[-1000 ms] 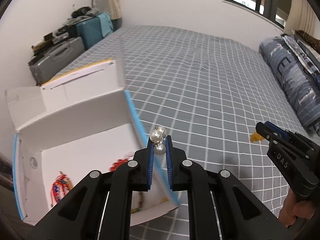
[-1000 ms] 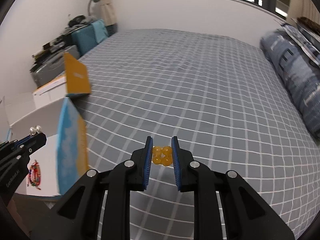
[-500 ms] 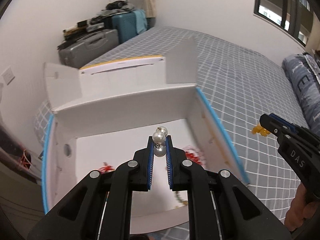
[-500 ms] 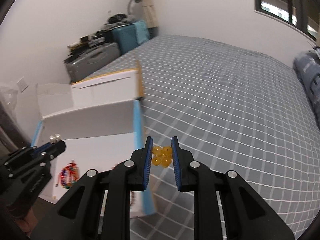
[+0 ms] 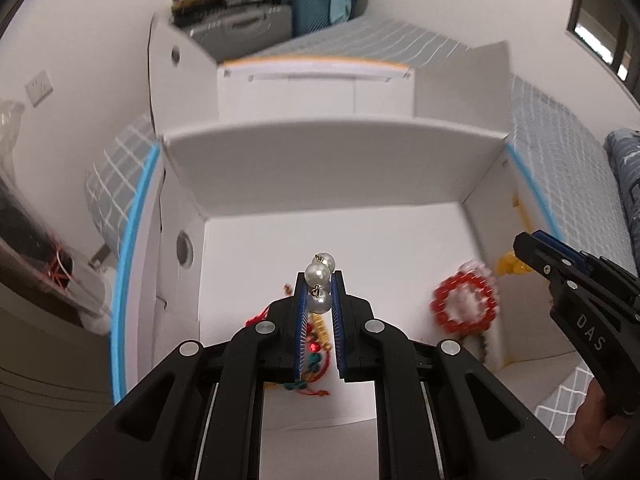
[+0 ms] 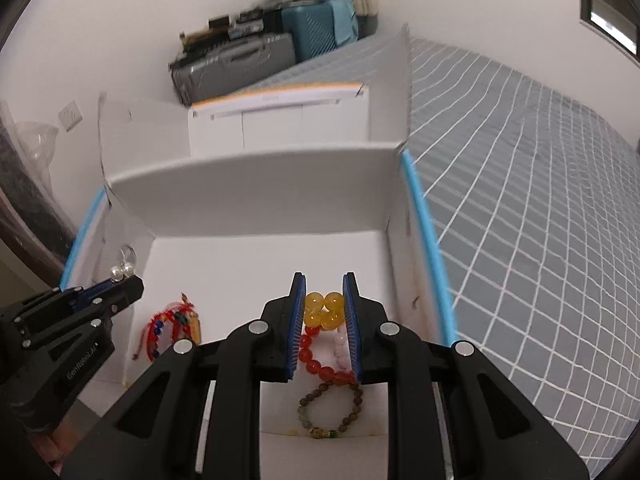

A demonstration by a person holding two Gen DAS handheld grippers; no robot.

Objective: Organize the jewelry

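Between pinching left fingers, pearls; between right fingers, yellow beads

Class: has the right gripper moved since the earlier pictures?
Yes. The right gripper, holding yellow beads, moved left from above the bedspread to over the white box.

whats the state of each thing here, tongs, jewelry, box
left tongs: shut on white pearl string, above the box
right tongs: shut on yellow amber bead bracelet, above the box
white cardboard box: open, flaps up
red bead bracelet: lying on box floor
brown bead bracelet: lying on box floor
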